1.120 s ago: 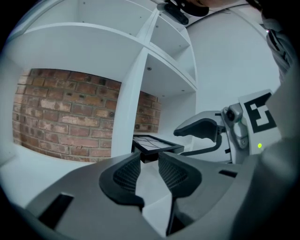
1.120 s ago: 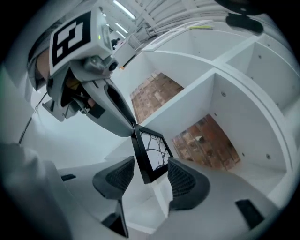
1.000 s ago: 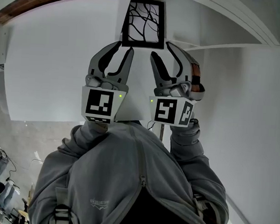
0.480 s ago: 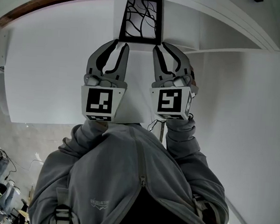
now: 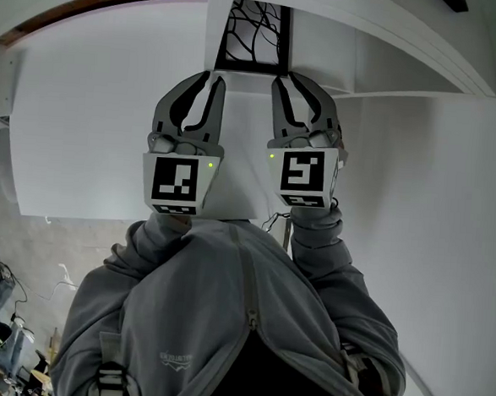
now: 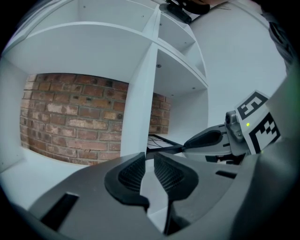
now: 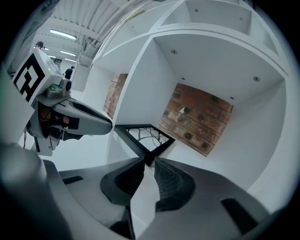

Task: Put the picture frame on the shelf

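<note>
Black picture frame, thin border, white panel with fine black branch lines. Placed inside white shelf cubby backed by brick wall, right beside divider. Jaws of left gripper just been closing, nearly together, pinching frame's lower-left corner. Same for right gripper: just closed down, narrow gap, nipping lower-right corner.
</note>
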Available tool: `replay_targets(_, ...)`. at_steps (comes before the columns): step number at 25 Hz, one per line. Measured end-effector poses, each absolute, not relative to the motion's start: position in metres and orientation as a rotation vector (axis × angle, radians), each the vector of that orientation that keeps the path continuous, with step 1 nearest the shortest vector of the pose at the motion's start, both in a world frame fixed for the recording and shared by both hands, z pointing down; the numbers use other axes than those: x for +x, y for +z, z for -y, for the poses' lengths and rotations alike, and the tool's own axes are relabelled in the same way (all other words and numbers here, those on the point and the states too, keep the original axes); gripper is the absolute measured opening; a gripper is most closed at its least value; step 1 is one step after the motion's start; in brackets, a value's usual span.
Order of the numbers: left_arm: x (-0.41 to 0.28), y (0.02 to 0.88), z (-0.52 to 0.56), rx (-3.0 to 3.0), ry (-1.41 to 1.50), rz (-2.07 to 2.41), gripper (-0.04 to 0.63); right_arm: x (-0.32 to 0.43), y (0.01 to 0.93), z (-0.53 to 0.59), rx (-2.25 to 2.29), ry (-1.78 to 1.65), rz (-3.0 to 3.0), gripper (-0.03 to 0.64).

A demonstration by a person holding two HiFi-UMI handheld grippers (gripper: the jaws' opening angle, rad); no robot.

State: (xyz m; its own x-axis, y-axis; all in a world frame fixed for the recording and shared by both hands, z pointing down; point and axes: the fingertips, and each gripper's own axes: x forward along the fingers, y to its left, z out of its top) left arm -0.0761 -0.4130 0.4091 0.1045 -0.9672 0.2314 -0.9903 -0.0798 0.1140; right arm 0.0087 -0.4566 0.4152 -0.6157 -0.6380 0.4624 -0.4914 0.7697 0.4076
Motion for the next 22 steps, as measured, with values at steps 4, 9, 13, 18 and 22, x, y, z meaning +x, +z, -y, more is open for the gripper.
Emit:
replay_targets(4, -0.075, 0.403, 0.410, 2.158, 0.133, 1.953, 0.038, 0.008, 0.409, 0.453, 0.918, -0.237, 2.425, 0.078)
replay_targets(9, -0.069, 0.392, 0.402, 2.197, 0.126, 1.956, 0.009, 0.009, 0.394, 0.441, 1.013, -0.161, 2.516, 0.055)
replay_targets(13, -0.065, 0.377, 0.391, 2.230, 0.125, 1.971, 0.008, 0.014, 0.375, 0.428, 1.104, -0.111, 2.586, 0.037)
replay_targets(18, -0.060, 0.353, 0.372, 2.274, 0.107, 1.993, 0.008, 0.021, 0.348, 0.409, 1.203, -0.109, 2.656, 0.028)
replay_targets(22, -0.059, 0.339, 0.354, 2.292, 0.083, 2.010, 0.008, 0.018, 0.328, 0.389, 1.216, -0.147, 2.721, 0.028)
